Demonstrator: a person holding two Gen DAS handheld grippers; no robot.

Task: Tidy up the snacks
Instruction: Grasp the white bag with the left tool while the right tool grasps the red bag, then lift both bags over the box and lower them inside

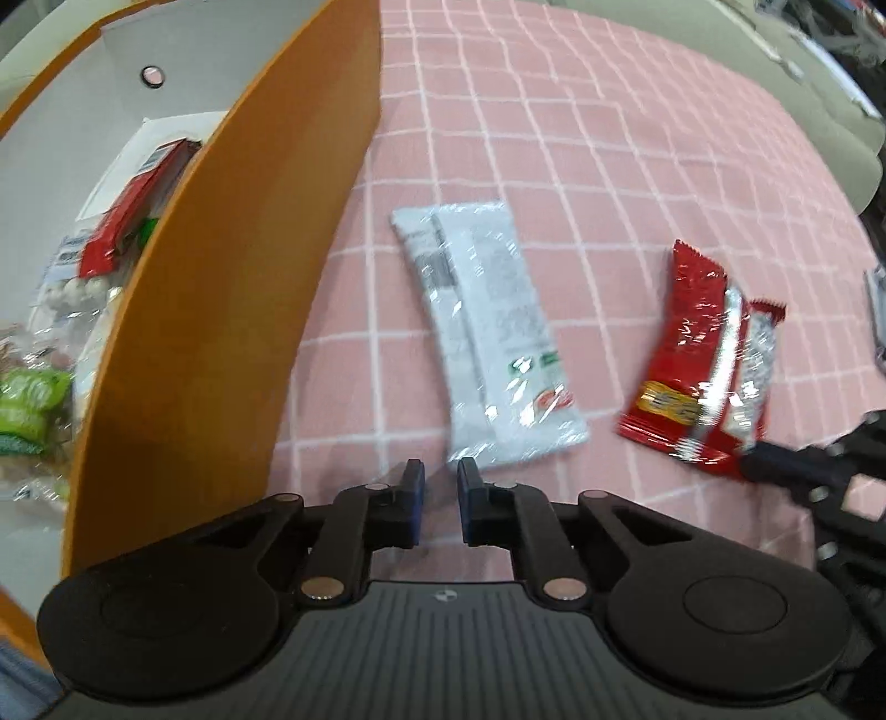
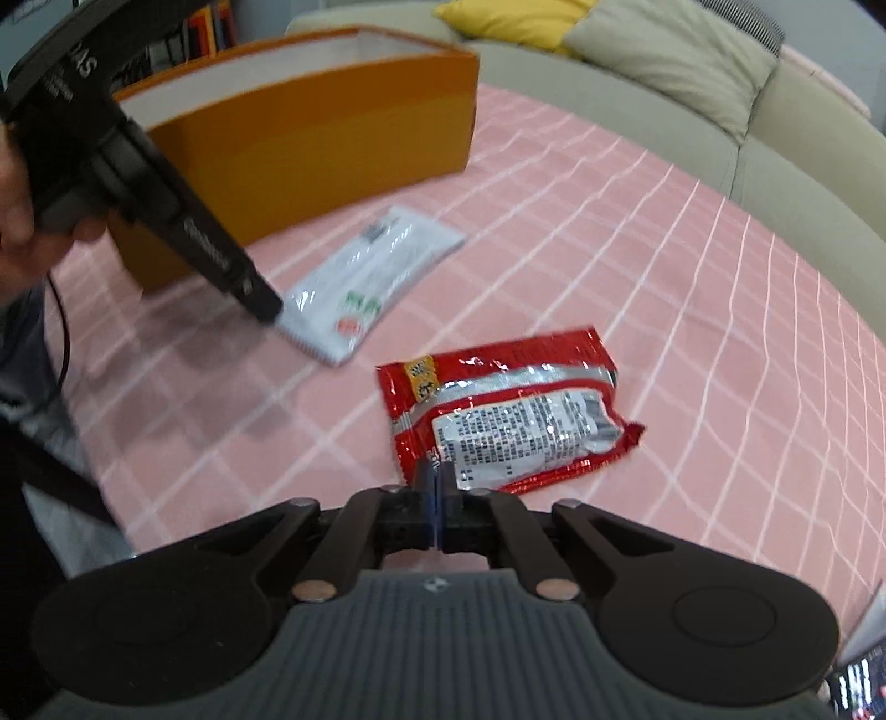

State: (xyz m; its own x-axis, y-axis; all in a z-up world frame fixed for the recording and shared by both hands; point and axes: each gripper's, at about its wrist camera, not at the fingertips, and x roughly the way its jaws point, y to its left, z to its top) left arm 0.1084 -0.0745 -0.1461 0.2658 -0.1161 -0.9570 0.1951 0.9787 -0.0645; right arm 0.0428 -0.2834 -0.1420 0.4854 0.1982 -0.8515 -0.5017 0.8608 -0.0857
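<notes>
Right tool (image 2: 437,487) clamped — red packet (image 2: 498,410) edge

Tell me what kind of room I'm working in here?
Most likely a home living room: a beige sofa with a yellow cushion sits behind a table under a pink checked cloth, and an orange box on it holds snack packets.

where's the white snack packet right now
The white packet lies flat on the pink cloth, between the orange box and the red packet, just ahead of the left gripper.
</notes>
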